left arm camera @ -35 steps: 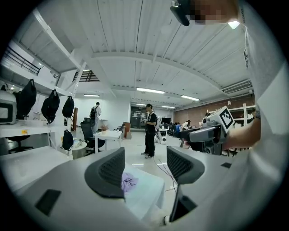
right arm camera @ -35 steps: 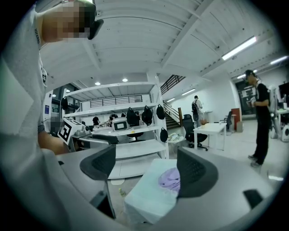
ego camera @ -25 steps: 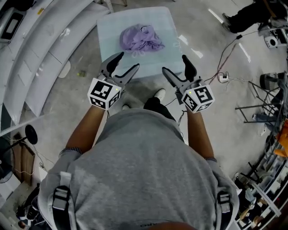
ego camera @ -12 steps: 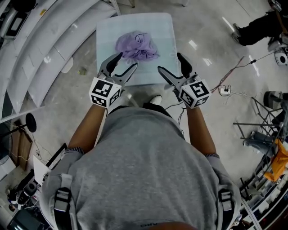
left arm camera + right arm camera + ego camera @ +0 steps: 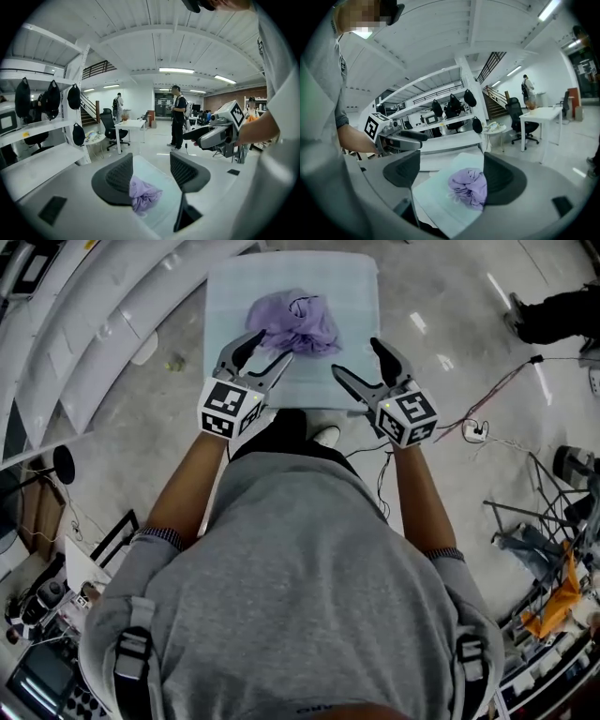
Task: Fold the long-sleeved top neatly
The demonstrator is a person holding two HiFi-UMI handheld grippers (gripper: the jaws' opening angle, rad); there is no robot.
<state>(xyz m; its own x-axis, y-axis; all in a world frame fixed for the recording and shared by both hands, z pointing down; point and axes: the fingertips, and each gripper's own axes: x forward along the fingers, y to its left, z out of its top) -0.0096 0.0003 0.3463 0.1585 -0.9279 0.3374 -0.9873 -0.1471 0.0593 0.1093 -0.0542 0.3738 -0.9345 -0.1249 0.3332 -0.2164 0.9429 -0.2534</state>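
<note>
Top (image 5: 292,320) bunched, right gripper (image 5: 356,357) outstretched, left gripper (image 5: 270,346) alongside, empty jaws narrowing

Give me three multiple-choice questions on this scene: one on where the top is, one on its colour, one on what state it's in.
1. Where does the top lie?
A. on the floor
B. on the table
C. on a shelf

2. What colour is the top?
A. purple
B. red
C. green

3. What state is the top in?
A. folded into a neat rectangle
B. spread out flat
C. crumpled in a heap

Answers:
1 B, as the head view shows it resting on the pale tabletop.
2 A, as it looks light purple in all three views.
3 C, as it sits bunched up with no flat panel or sleeve laid out.
</note>
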